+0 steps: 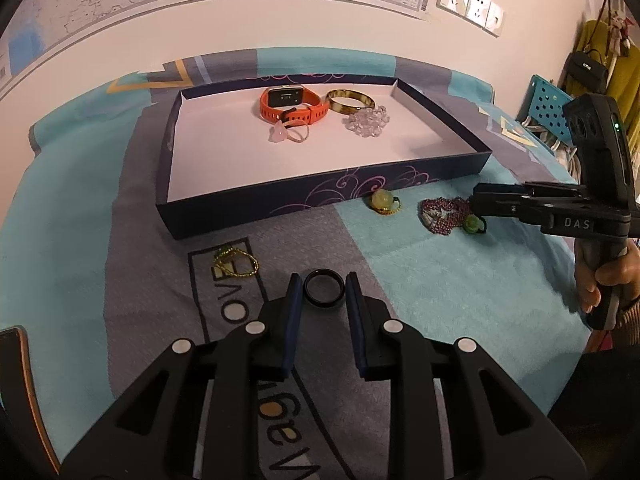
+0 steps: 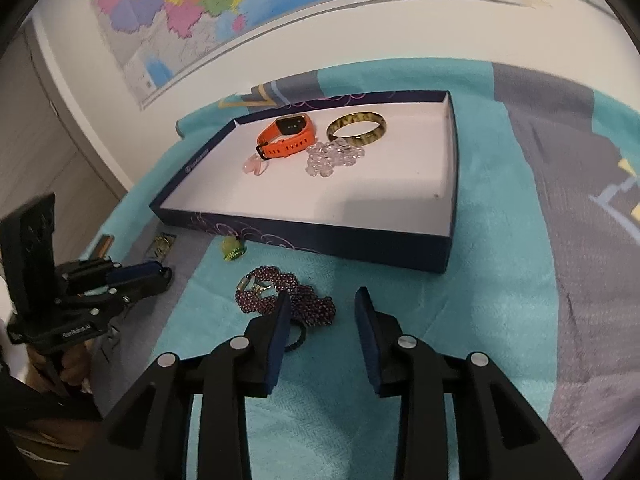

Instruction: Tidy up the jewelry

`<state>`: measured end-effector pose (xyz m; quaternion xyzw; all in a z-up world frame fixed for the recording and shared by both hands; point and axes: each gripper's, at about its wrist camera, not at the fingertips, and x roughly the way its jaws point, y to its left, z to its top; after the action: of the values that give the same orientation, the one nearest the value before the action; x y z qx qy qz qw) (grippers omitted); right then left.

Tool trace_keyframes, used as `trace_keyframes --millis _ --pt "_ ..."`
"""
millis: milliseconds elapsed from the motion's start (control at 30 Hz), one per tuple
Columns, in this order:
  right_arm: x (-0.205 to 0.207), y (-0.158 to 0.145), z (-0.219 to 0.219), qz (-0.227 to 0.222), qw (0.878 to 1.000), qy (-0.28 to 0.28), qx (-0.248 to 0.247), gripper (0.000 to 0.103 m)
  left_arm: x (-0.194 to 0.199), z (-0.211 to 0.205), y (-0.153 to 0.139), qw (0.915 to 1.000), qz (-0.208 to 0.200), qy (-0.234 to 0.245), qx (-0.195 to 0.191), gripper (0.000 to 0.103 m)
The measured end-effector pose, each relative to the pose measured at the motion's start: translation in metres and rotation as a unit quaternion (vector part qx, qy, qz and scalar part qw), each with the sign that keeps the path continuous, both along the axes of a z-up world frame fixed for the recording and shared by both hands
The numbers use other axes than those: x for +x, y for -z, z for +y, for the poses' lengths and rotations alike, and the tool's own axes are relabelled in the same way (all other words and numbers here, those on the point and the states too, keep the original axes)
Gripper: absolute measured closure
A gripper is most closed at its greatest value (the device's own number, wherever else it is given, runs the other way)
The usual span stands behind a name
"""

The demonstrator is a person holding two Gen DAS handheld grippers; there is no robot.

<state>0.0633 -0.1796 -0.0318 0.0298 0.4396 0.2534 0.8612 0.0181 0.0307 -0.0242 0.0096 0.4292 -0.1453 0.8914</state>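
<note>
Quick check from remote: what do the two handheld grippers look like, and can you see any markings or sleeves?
Both are black plastic with silver pivot pins and dark blue pads. The right gripper carries white "DAS" lettering, a green indicator light on its upright body, and a knitted cuff shows at the wrist. The left gripper has a small white label.

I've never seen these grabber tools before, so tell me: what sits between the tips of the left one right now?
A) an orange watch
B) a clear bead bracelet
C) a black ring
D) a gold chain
C: the black ring lies on the cloth between the left gripper's blue pads.
</note>
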Motion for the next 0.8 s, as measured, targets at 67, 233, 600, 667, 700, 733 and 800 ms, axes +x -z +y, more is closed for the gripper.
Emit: trace_keyframes --millis 67,233,600,667,700,733,800 --pt "-0.001 0.000 0.005 -0.007 1.000 -0.004 -0.016 0.070 0.001 0.000 0.000 1.0000 0.001 0.000 0.000 0.080" --pt "-0.002 0.001 0.010 -0.007 1.000 -0.019 -0.020 0.088 0.001 -0.003 0.001 1.0000 0.001 0.000 0.010 0.079" --pt "-0.005 -0.022 0.007 -0.019 0.998 -0.027 0.044 0.098 0.000 -0.003 0.000 0.9999 0.000 -0.003 0.011 0.080" --pt "-0.006 -0.029 0.009 -0.026 0.998 -0.031 0.053 0.098 0.000 -0.003 -0.002 1.0000 -0.003 -0.003 0.007 0.080" --pt "-0.007 -0.033 0.009 -0.029 0.997 -0.033 0.057 0.098 -0.001 -0.003 -0.003 1.0000 -0.006 -0.003 0.006 0.080" --pt "-0.007 -0.036 0.009 -0.031 0.997 -0.034 0.061 0.098 -0.002 -0.003 -0.004 1.0000 -0.008 -0.002 0.005 0.080" --pt "-0.008 -0.043 0.011 -0.038 0.996 -0.038 0.069 0.098 -0.005 -0.003 -0.007 0.9999 -0.013 0.000 0.003 0.080"
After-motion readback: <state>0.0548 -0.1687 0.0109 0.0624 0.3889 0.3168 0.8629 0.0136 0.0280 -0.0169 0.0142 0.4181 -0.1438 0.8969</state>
